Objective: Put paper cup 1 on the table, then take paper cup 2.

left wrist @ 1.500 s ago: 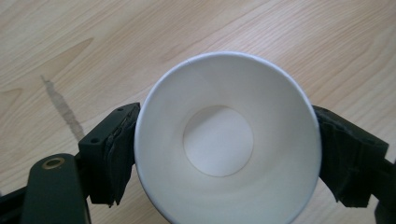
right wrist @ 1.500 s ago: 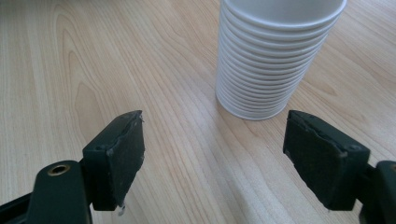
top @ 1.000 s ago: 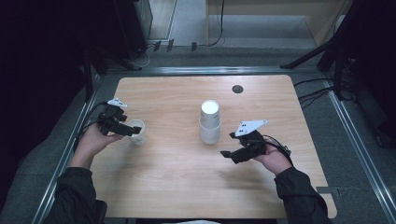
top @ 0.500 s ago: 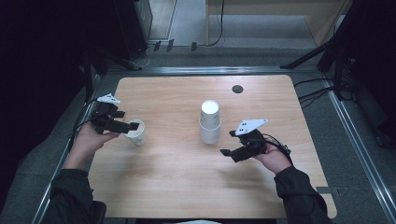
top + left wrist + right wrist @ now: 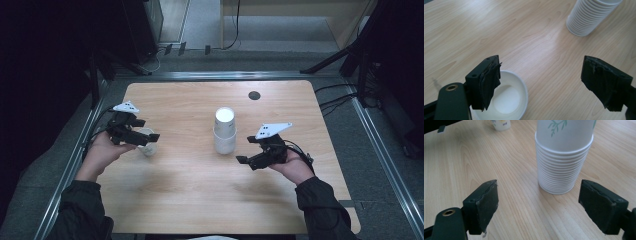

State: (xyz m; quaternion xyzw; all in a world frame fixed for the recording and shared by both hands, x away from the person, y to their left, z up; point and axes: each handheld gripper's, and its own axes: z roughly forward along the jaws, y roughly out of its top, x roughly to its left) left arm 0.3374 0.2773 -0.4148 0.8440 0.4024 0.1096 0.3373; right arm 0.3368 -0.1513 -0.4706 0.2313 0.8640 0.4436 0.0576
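- Since a second ago, the left gripper (image 5: pixel 150 136) has lifted and drawn a little toward the table's left edge; its jaws have been closing slightly, yet they stand wide apart with nothing pressed between them.
- The single paper cup (image 5: pixel 147 142) has stayed where it was, upright near the left edge of the wooden table (image 5: pixel 190 200). In the left gripper view the cup (image 5: pixel 509 100) sits open-mouthed beneath one jaw — whether that jaw touches the rim is hard to tell.
- The right gripper (image 5: pixel 245 161) has kept its place, just beside the stack of cups (image 5: pixel 224 131) at the table's middle; its jaws have just been opening and now stand wide, holding nothing.
- The stack (image 5: pixel 564 157) is white paper, its nested rims forming fine ridges, with a green leaf print on the top cup; its upper part is cut off in the right gripper view.
- The table is pale wood grain with rounded corners and a small dark round hole (image 5: pixel 254 95) near its far edge.
- The jaw pads are black, rough and frayed at the edges.
- The surroundings beyond the table are dark and hard to make out.
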